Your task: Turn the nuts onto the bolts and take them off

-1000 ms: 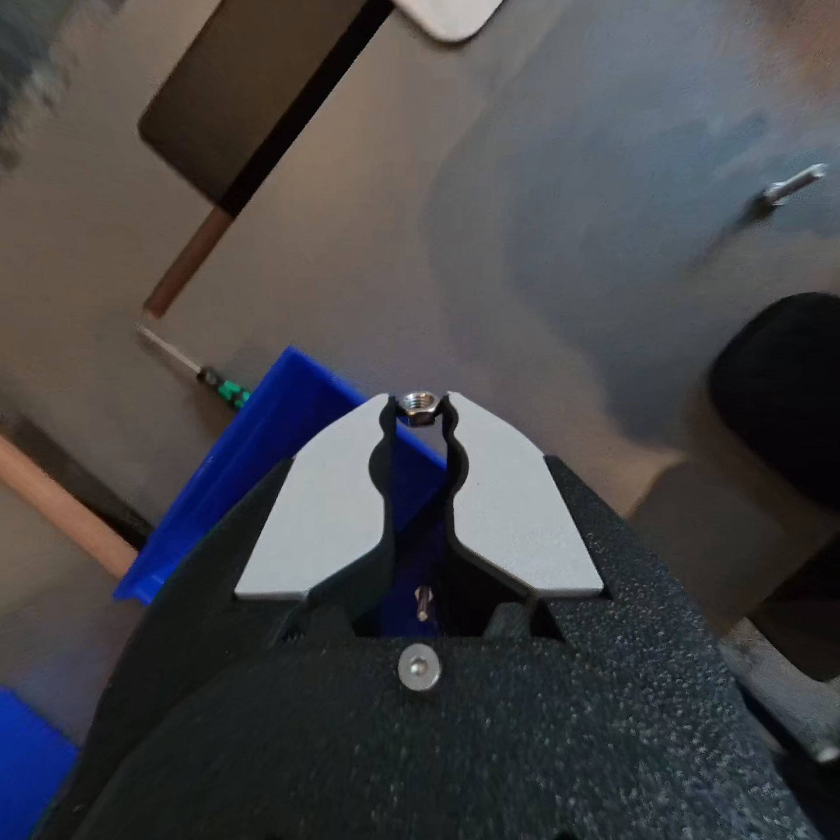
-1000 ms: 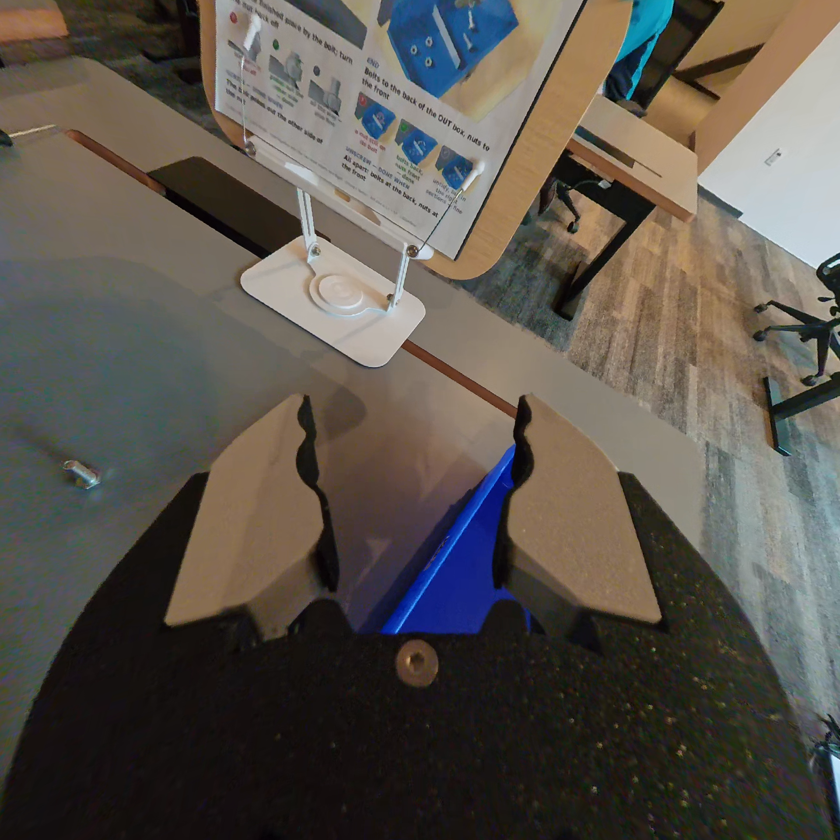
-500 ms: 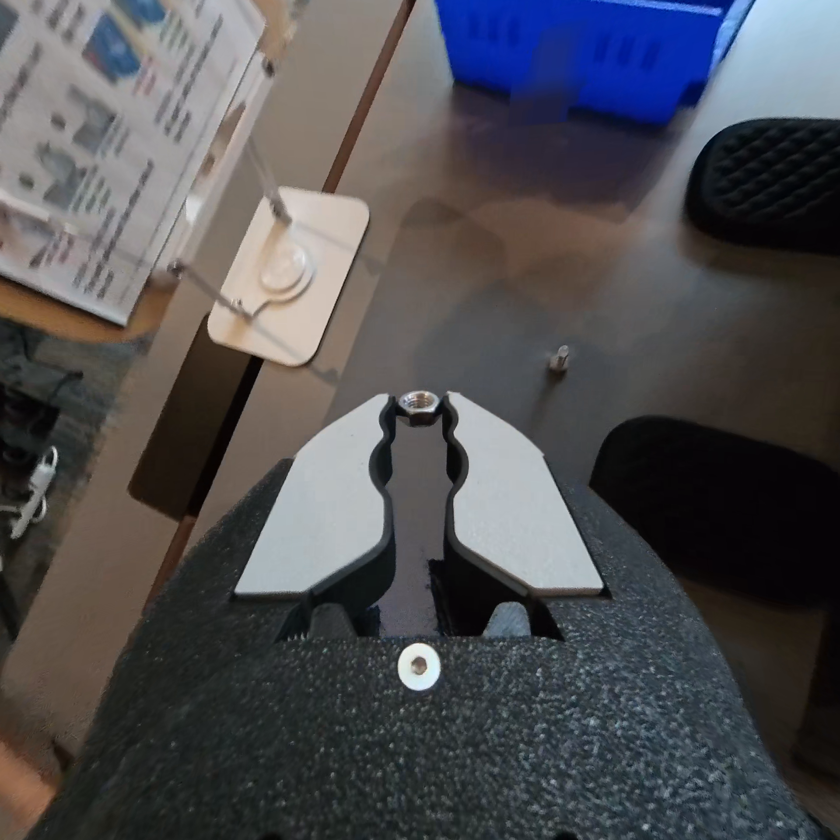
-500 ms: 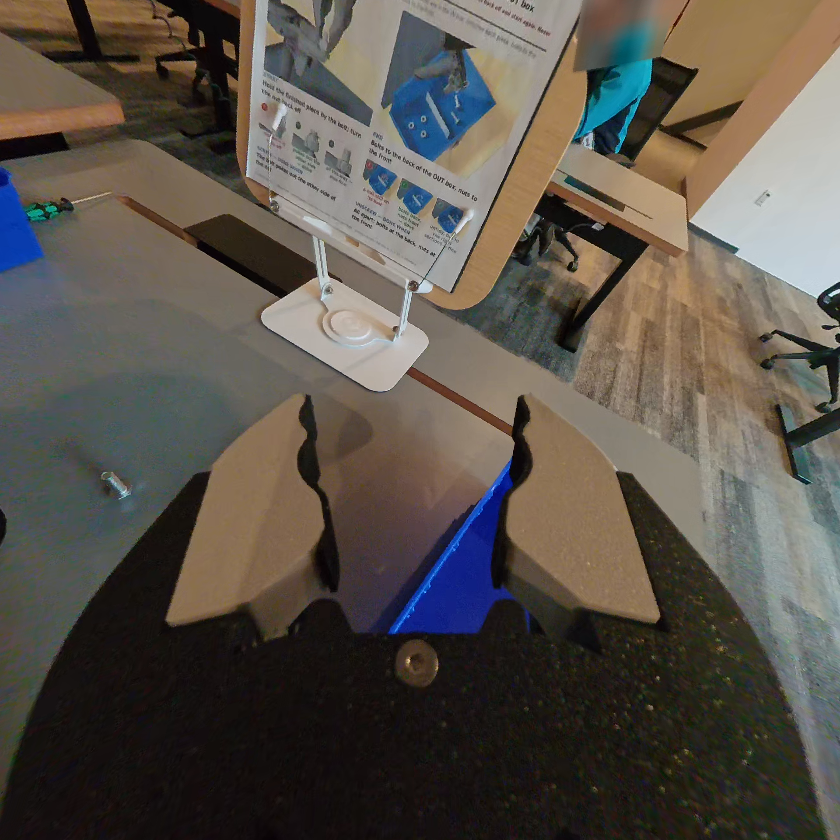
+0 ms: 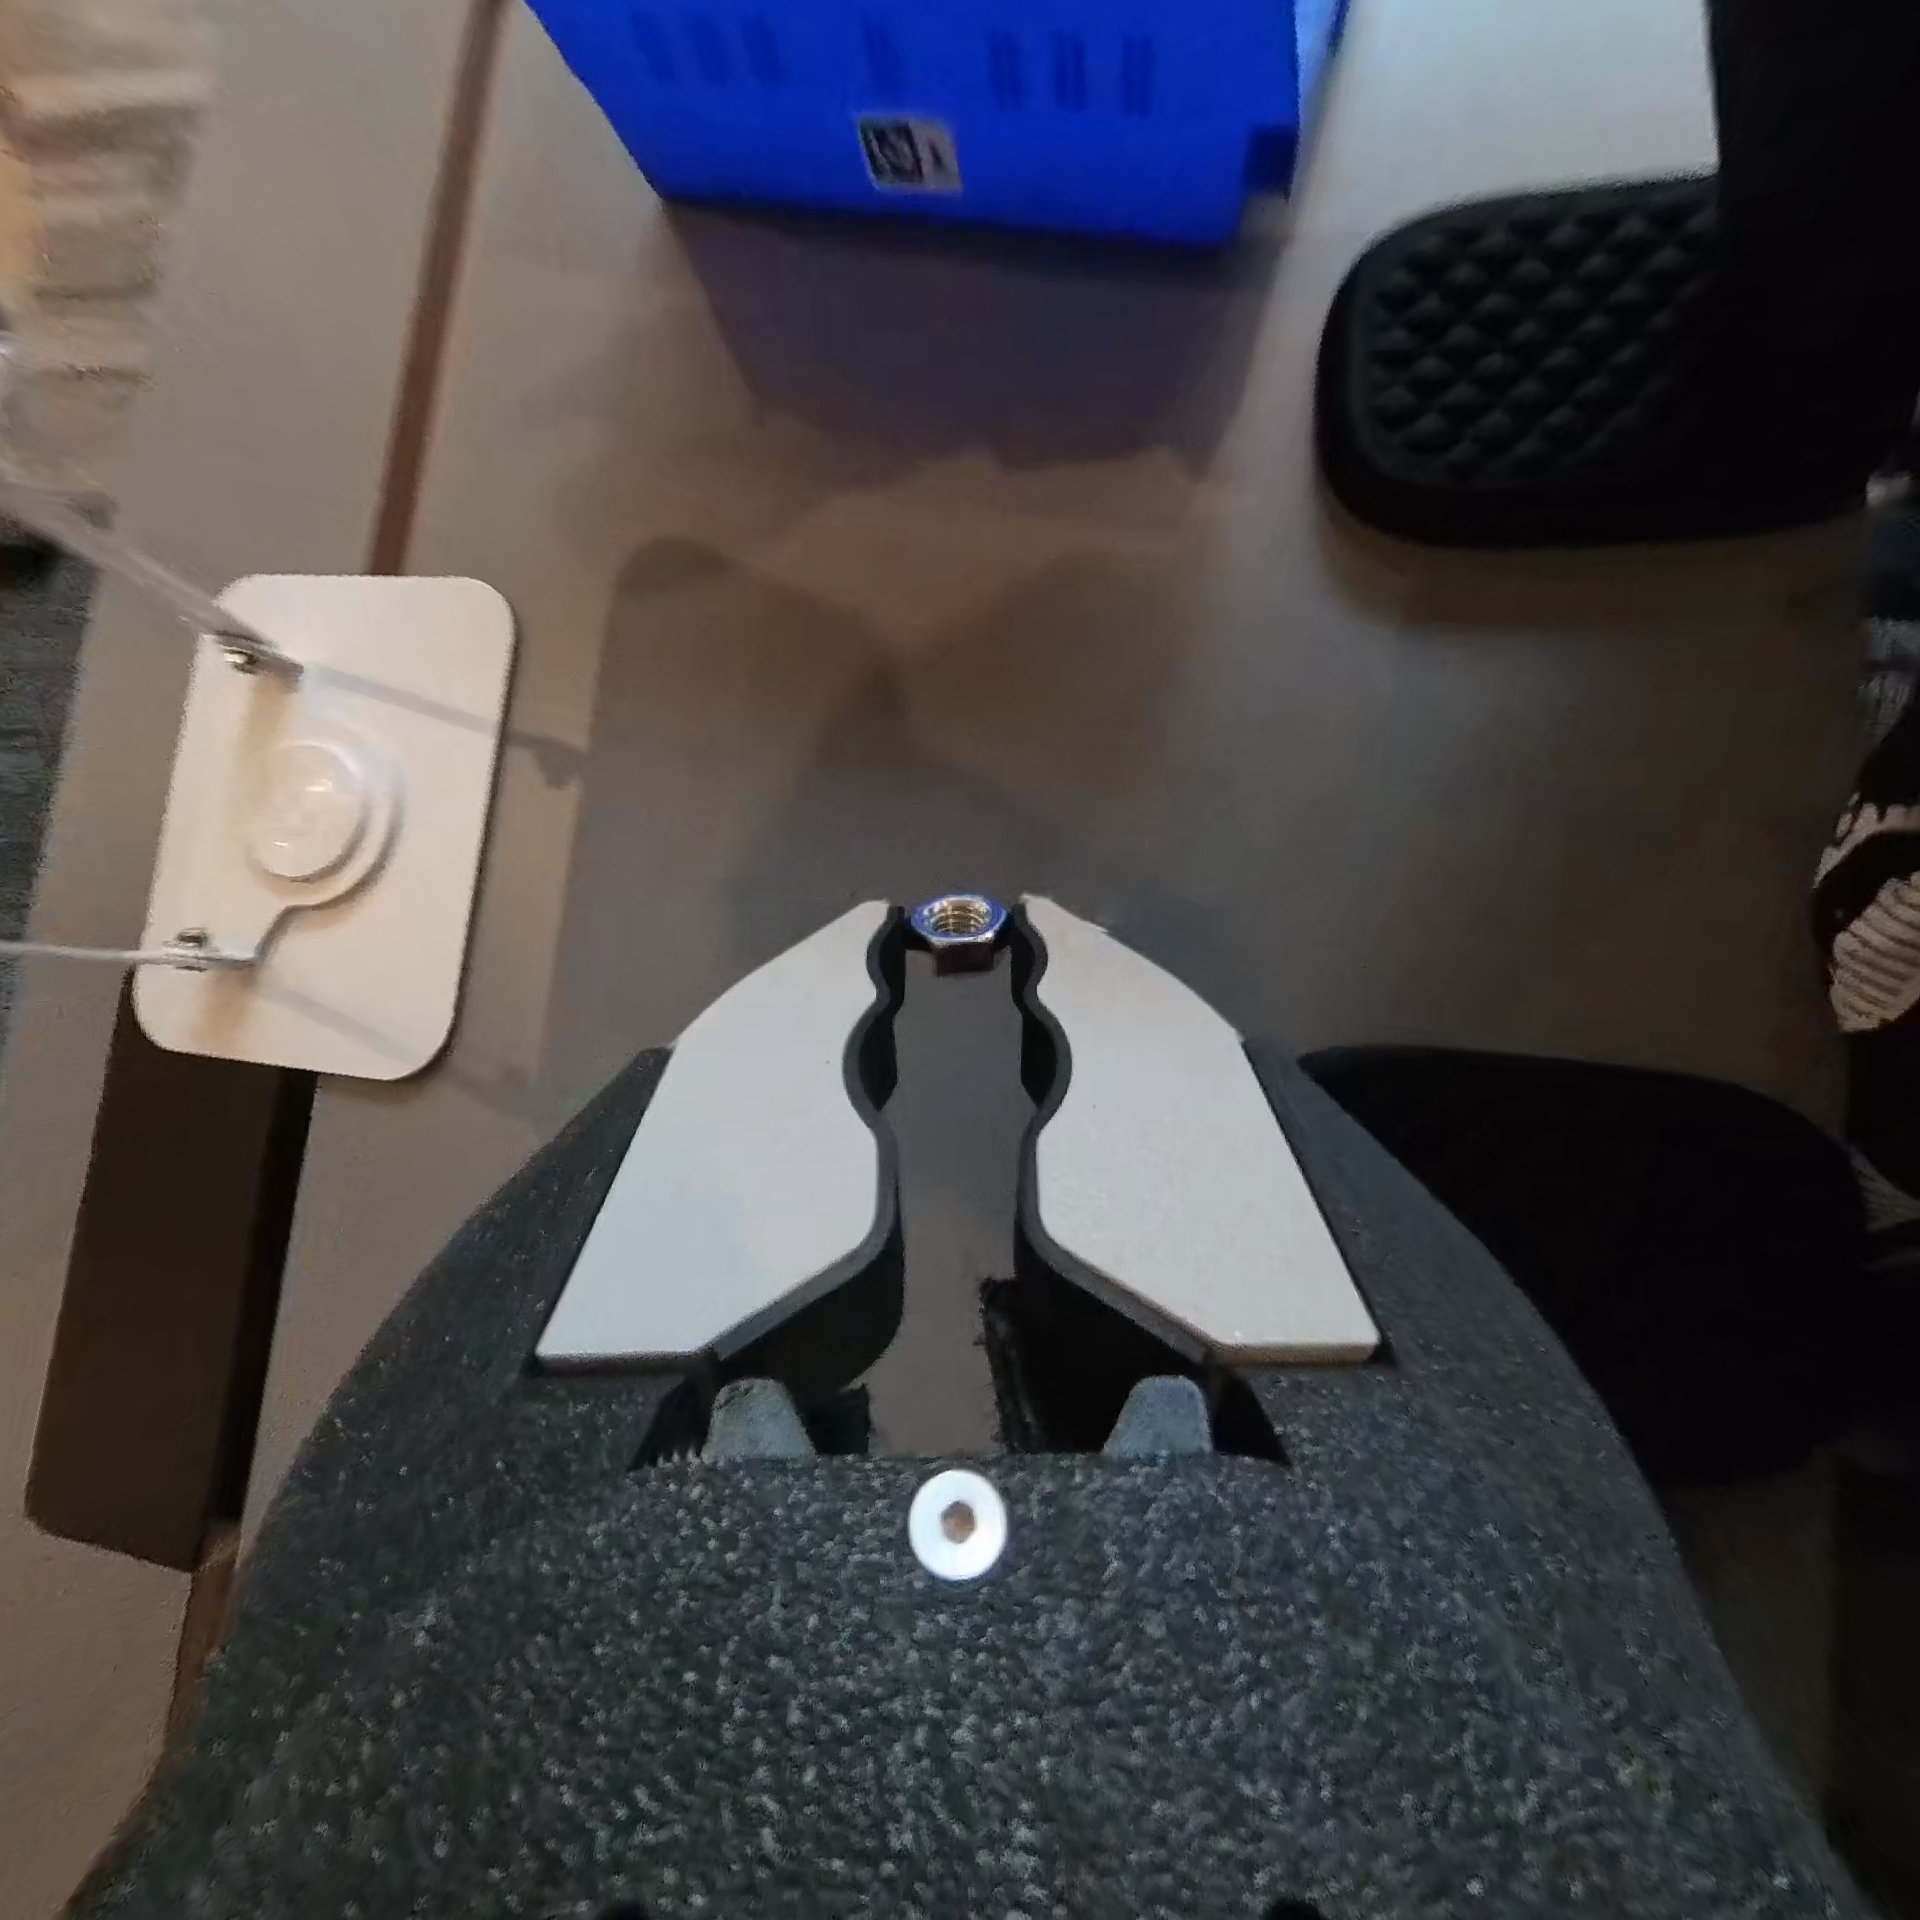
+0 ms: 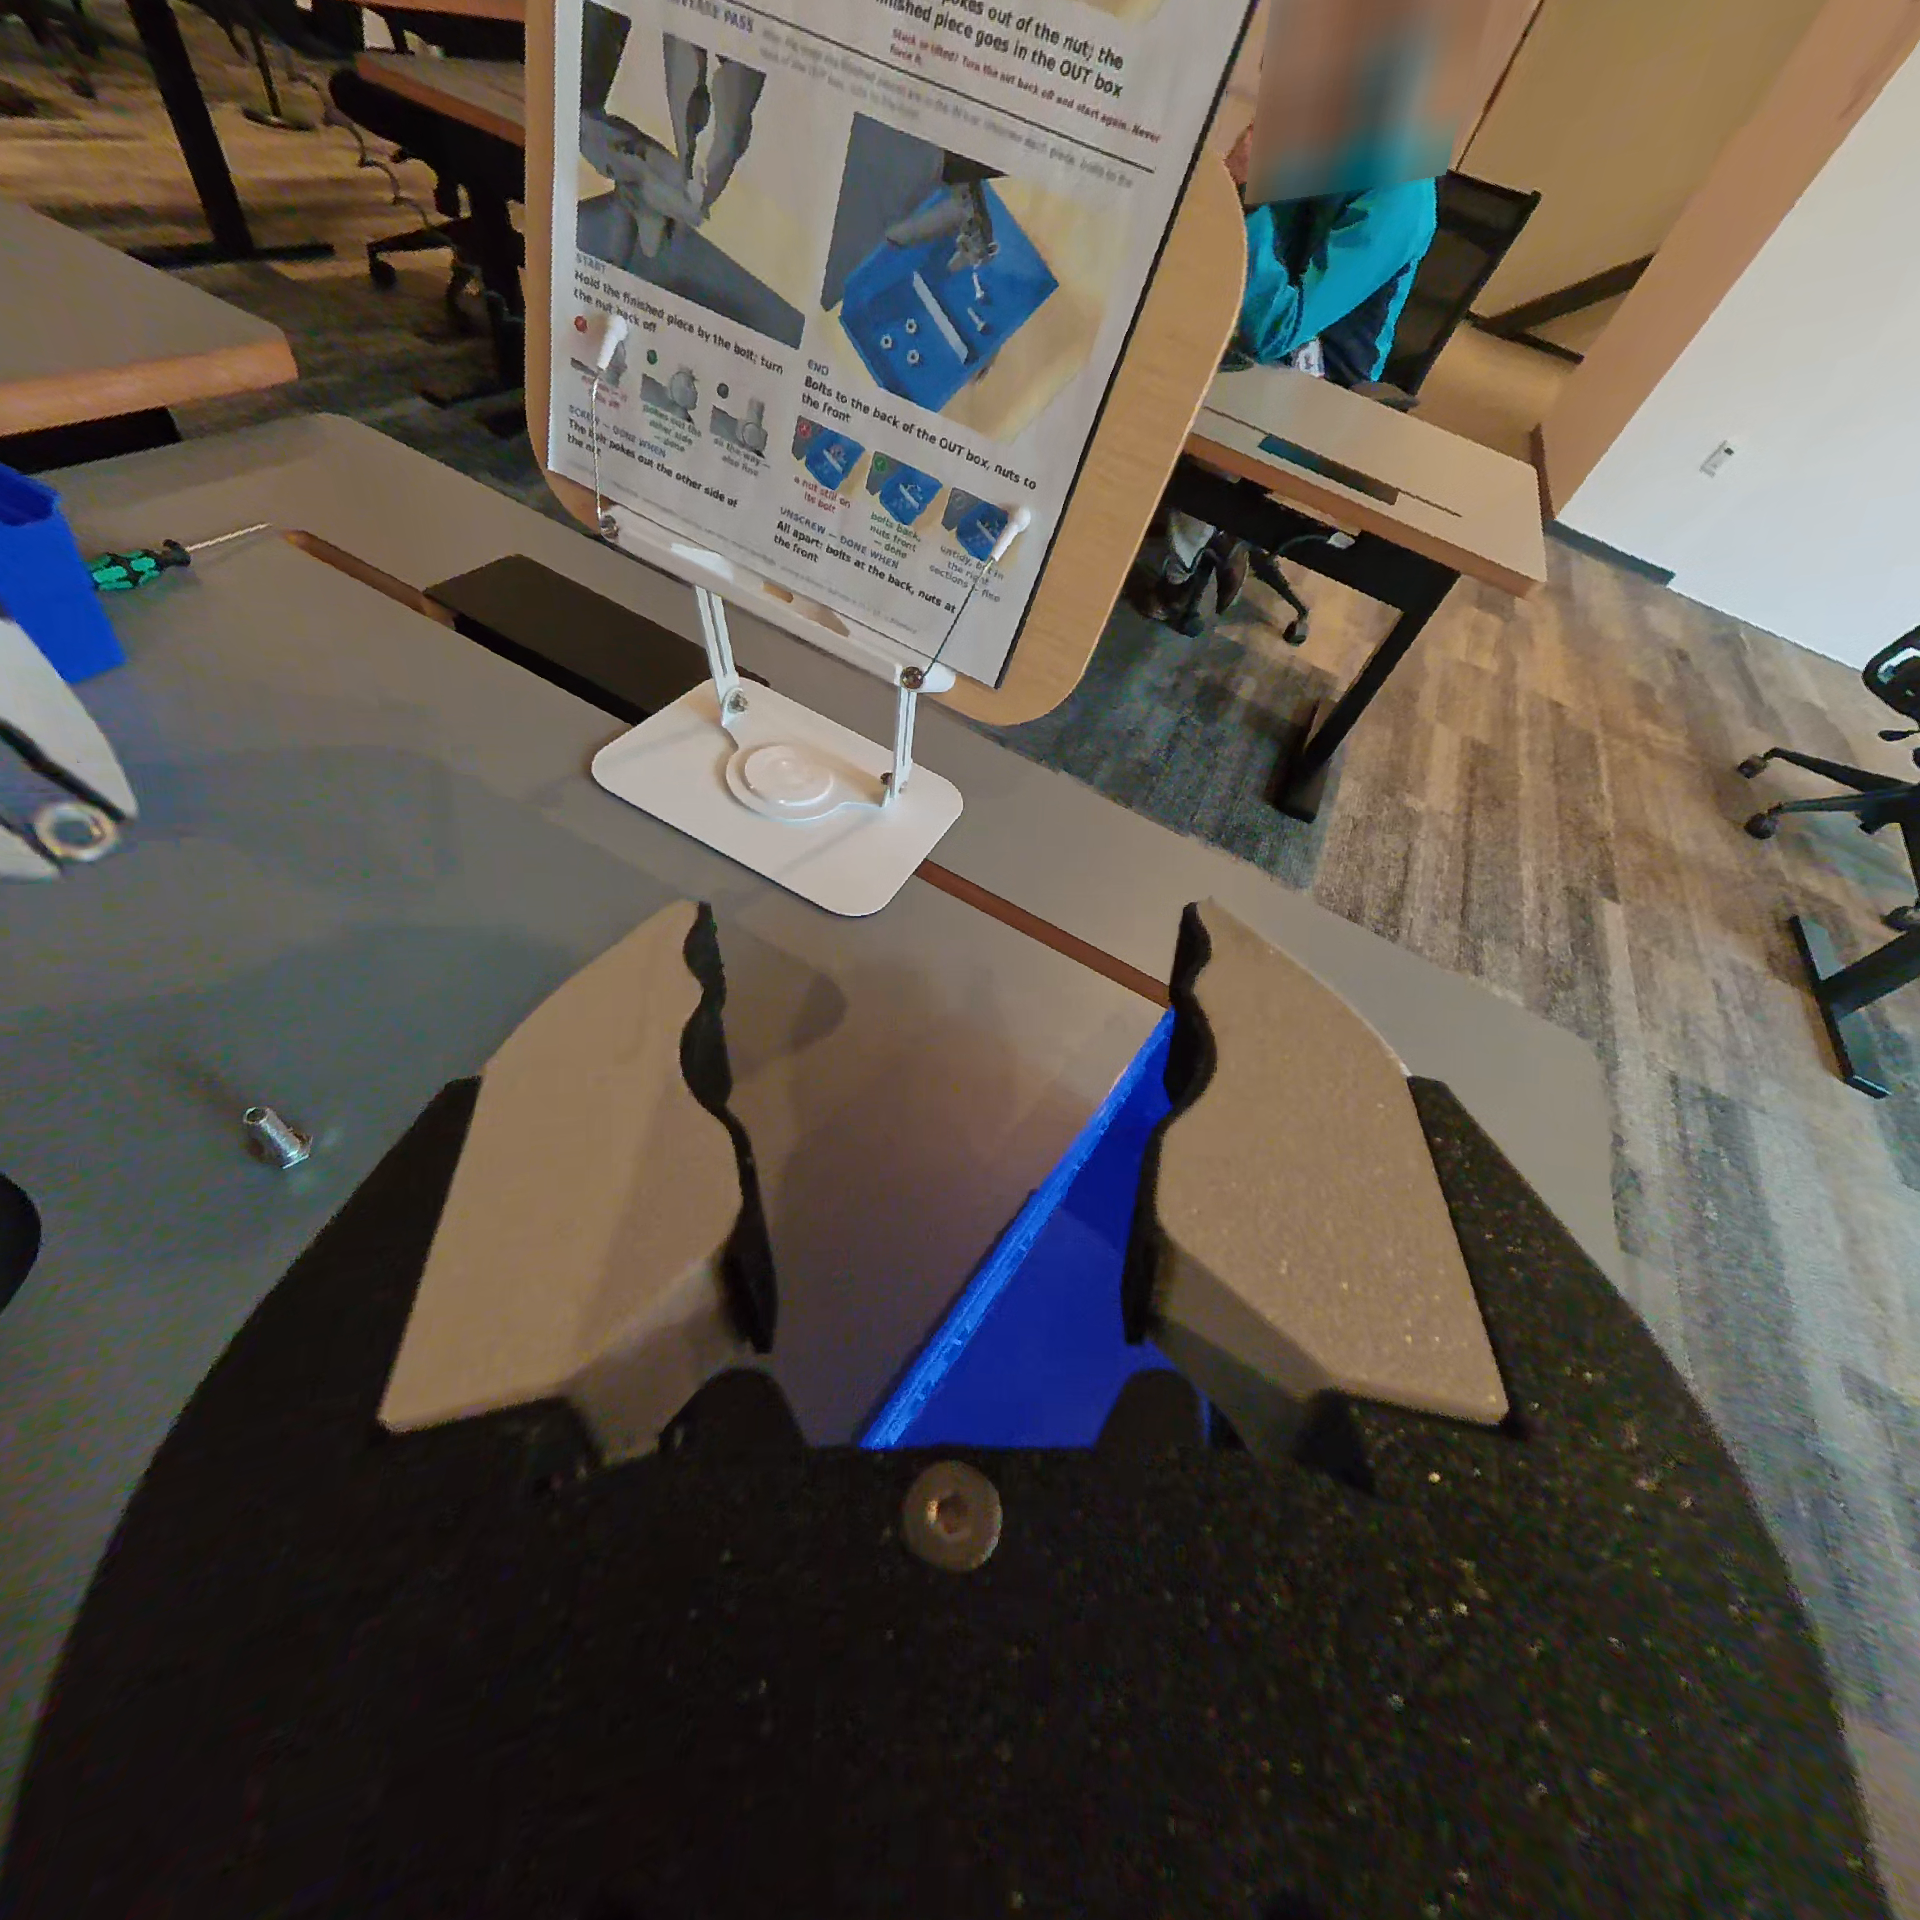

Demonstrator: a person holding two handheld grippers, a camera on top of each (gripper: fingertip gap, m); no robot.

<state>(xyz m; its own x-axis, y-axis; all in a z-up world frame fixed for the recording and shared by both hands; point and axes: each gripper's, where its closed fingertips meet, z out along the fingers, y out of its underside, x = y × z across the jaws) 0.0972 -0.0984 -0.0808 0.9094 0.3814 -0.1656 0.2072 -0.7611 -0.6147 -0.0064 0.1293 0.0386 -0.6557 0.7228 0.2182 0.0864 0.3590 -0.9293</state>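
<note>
The left claw [image 5: 956, 928] pinches a steel nut [image 5: 954, 922] at its very tips, threaded hole facing out, a hold that would let it meet a bolt end squarely. It hangs above the grey tabletop [image 5: 1039, 644]. To its left stands the white base [image 5: 322, 831] of a sign holder; far ahead sits a blue bin [image 5: 935, 104], with a black pad [image 5: 1507, 364] to the right.

In the right wrist view, a lone bolt [image 6: 275, 1136] lies on the tabletop at near left, well apart from both claws. The right claw [image 6: 940, 935] is spread and empty, probably ready for that bolt. A second blue bin [image 6: 1039, 1299] lies just beneath it, and the sign board [image 6: 831, 312] stands beyond, clear of the bolt.
</note>
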